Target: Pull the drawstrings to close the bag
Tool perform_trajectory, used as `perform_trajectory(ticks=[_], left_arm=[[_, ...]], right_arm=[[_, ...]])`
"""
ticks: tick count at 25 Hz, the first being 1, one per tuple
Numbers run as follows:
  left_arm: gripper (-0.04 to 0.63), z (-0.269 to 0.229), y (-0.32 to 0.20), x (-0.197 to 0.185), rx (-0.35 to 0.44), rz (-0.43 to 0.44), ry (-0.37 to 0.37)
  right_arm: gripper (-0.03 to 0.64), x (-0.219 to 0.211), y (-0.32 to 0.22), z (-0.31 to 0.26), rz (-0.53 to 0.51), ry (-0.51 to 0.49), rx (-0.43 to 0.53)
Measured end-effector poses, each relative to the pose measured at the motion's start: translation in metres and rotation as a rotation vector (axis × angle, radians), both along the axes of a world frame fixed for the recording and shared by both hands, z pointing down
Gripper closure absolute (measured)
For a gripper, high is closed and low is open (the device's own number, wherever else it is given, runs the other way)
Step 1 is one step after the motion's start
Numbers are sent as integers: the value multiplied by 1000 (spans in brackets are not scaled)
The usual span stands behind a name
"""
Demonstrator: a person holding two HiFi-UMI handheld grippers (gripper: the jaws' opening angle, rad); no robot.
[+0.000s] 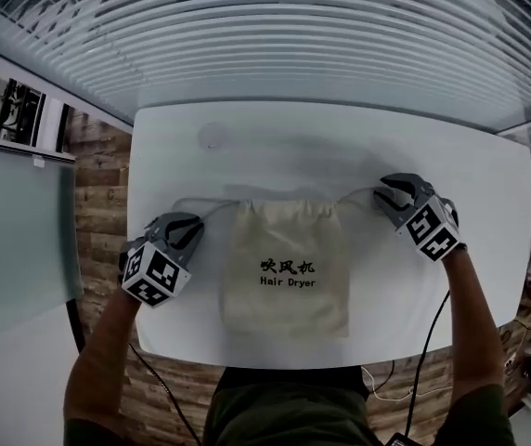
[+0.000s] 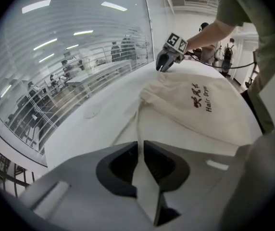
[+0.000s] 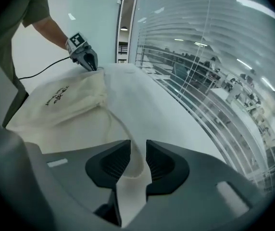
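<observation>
Jaws of left gripper (image 1: pixel 194 223) and right gripper (image 1: pixel 383 193) each clamp a drawstring (image 1: pixel 212 210); bag (image 1: pixel 287 268) between them lies near the front edge of the table (image 1: pixel 340 137).

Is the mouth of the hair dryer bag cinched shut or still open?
Not cinched yet: the hair dryer bag has a top hem only lightly puckered and nearly as wide as its body.

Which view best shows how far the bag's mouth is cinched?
Head view: it looks straight down on the bag, so the gathered mouth shows whole, both drawstrings running outward. Each gripper view sees that mouth only obliquely, foreshortened.
</observation>
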State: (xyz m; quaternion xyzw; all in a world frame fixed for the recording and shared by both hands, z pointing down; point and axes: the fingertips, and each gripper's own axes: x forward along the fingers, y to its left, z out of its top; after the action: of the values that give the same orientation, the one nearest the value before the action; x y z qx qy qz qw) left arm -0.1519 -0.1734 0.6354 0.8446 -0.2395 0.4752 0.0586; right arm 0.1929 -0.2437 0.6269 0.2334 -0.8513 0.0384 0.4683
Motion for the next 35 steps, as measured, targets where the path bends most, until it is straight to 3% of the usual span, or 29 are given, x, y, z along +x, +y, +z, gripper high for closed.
perform_trajectory(ticks=[5, 6, 10, 13, 20, 25, 35], left_arm=[[560, 1, -2, -1, -98, -27, 23], [561, 1, -2, -1, -108, -35, 22], [580, 2, -4, -2, -110, -50, -5], [581, -6, -4, -5, -42, 19, -100], [583, -68, -17, -16, 173, 110, -226], [583, -118, -4, -18, 307, 193, -323], [583, -208, 23, -24, 486, 139, -354]], right_arm=[[557, -2, 4, 4, -73, -43, -89], [586, -3, 5, 4, -81, -50, -98], [598, -1, 6, 5, -75, -34, -97], [600, 5, 9, -1, -92, 37, -28], [600, 7, 13, -74, -104, 134, 234], [600, 13, 32, -123, -75, 186, 366], [600, 31, 66, -212, 23, 207, 541]])
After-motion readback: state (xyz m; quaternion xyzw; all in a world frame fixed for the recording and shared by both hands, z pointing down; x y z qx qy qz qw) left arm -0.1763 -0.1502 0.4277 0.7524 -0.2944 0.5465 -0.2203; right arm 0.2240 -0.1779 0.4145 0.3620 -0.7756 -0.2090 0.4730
